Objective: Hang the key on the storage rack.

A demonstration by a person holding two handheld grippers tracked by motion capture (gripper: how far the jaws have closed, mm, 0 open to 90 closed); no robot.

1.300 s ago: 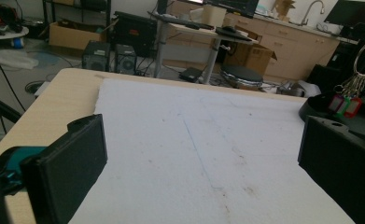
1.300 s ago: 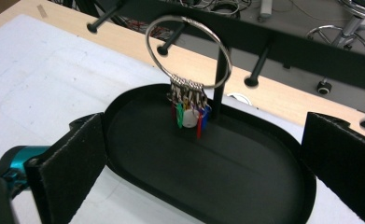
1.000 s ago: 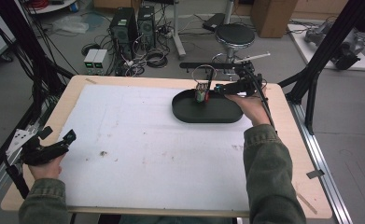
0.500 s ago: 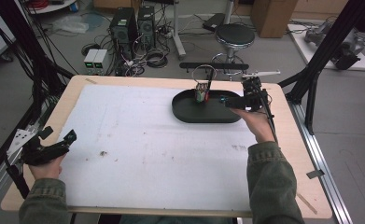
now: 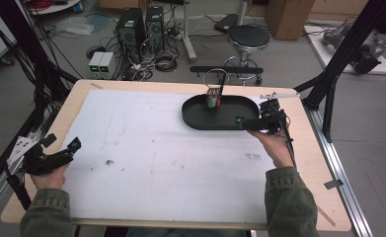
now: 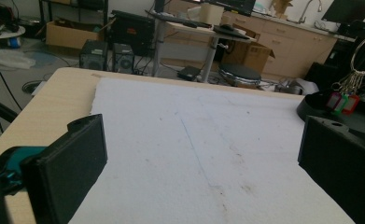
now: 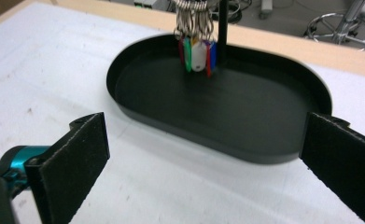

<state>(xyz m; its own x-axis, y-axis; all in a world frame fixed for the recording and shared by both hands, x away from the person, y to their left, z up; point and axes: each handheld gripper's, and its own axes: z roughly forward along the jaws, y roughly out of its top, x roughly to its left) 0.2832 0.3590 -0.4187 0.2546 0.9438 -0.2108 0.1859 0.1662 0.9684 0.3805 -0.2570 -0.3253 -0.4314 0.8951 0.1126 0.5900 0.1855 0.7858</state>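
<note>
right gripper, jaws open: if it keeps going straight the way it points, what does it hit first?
Probably the near wall of the black oval tray, dead ahead of the right gripper. The hanging key tags sit farther back; depth is hard to judge.

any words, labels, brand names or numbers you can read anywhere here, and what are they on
None can be read.
Key tags hanging over the black tray: coloured, no lettering visible.
Computer towers on the floor: any badges too small and blurred.
Cardboard boxes: no print legible.
</note>
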